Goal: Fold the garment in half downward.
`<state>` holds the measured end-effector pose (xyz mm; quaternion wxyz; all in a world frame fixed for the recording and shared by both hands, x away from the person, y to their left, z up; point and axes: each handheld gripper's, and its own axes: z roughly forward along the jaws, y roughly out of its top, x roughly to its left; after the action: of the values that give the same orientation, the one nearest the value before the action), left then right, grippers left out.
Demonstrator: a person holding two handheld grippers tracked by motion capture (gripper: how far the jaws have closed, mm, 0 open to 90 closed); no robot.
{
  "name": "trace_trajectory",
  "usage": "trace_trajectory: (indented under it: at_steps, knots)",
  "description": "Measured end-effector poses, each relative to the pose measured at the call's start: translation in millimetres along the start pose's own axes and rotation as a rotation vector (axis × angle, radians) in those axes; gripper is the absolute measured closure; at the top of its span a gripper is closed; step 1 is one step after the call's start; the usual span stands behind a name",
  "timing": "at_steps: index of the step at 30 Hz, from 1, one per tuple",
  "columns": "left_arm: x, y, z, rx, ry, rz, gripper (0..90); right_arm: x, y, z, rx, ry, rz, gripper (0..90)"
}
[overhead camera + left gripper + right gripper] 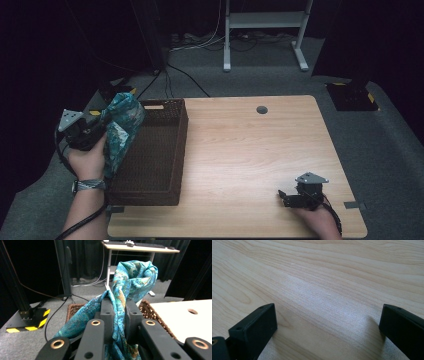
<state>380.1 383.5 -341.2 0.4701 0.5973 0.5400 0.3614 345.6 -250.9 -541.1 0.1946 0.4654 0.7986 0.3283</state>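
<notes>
Over the left edge of the table, one teal patterned cloth hangs bunched in the left claw — its two jaws pinched tight on the fabric, just beside and above one dark wicker basket. Near the table's front right corner sits the right claw — jaws spread wide over bare wood, gripping nothing. Two claws, one cloth, one basket.

No lettering, brand name, label or number can be read anywhere in the scene. The nearest thing to a sign is the yellow-and-black hazard striping on dark floor plates at the far left and far right.
</notes>
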Motion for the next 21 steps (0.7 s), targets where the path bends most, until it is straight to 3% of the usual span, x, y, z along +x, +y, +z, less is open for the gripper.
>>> trace_trajectory:
  at_steps: [21]
  knots:
    - [12.6,-31.5,19.2,0.095,0.023,-0.038,79.9,-0.1,0.0,-0.1,-0.001,-0.001,0.002,1.6]
